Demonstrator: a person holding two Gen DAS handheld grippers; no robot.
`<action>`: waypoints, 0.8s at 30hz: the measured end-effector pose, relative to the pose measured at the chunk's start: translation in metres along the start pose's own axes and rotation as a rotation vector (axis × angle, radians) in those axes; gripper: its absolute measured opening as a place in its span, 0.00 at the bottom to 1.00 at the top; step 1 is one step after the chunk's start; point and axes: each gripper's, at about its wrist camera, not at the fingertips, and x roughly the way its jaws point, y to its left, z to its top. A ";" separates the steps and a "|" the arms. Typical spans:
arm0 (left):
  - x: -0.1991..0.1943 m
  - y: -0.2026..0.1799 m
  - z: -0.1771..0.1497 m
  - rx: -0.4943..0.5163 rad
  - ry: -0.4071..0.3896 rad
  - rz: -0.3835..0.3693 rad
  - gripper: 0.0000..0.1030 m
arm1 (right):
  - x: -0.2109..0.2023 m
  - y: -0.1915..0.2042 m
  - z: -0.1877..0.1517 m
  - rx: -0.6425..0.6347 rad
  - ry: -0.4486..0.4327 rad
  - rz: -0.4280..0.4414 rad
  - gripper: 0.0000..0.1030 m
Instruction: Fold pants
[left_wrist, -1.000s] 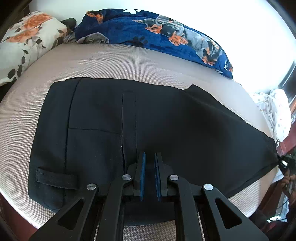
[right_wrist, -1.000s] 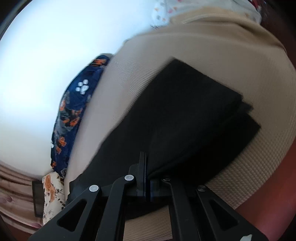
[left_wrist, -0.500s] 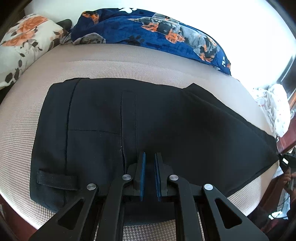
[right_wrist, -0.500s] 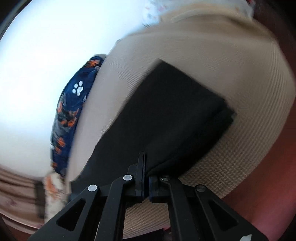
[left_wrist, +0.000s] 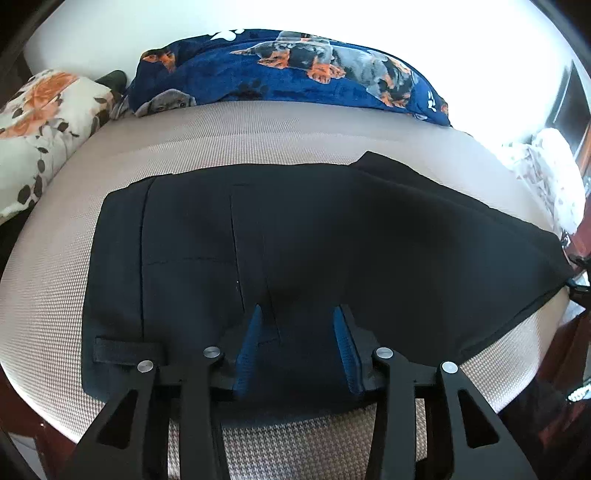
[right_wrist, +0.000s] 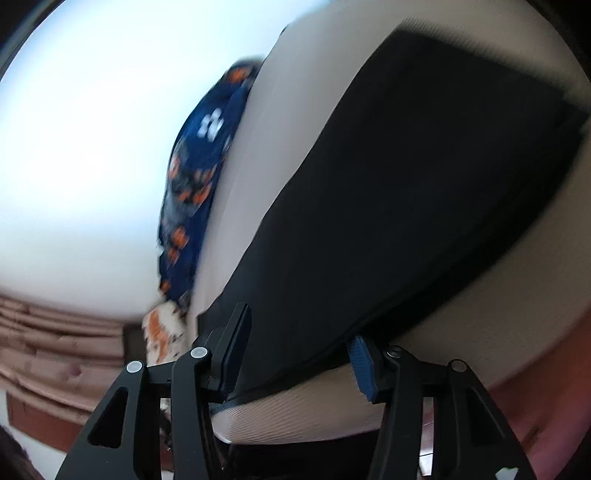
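Black pants (left_wrist: 314, 240) lie flat on a beige cushion (left_wrist: 258, 129), waistband and belt loop (left_wrist: 127, 350) at the left, legs running right. My left gripper (left_wrist: 297, 314) is open, its blue pads just above the cloth near the front edge. In the blurred right wrist view the pants (right_wrist: 406, 203) lie folded on the cushion (right_wrist: 498, 314). My right gripper (right_wrist: 303, 325) is open, with the pants' near edge lying between its jaws.
A blue dog-print blanket (left_wrist: 295, 70) lies along the back of the cushion and shows in the right wrist view (right_wrist: 195, 177). A floral pillow (left_wrist: 40, 125) sits at the far left. White cloth (left_wrist: 546, 173) lies at the right. A dark red frame (left_wrist: 569, 350) borders the cushion.
Both grippers have opened: the left was shut over the cloth, the right was shut on the pants' edge. The right gripper has swung and its view is blurred.
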 end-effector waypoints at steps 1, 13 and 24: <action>-0.001 0.001 0.000 -0.008 -0.001 -0.004 0.42 | 0.010 0.009 -0.006 -0.039 0.018 -0.018 0.38; 0.000 0.037 0.001 -0.093 0.017 -0.008 0.42 | 0.038 0.019 -0.023 -0.175 0.172 -0.142 0.01; -0.001 0.034 0.000 -0.055 0.026 0.019 0.47 | -0.054 -0.049 0.025 0.102 -0.035 -0.047 0.26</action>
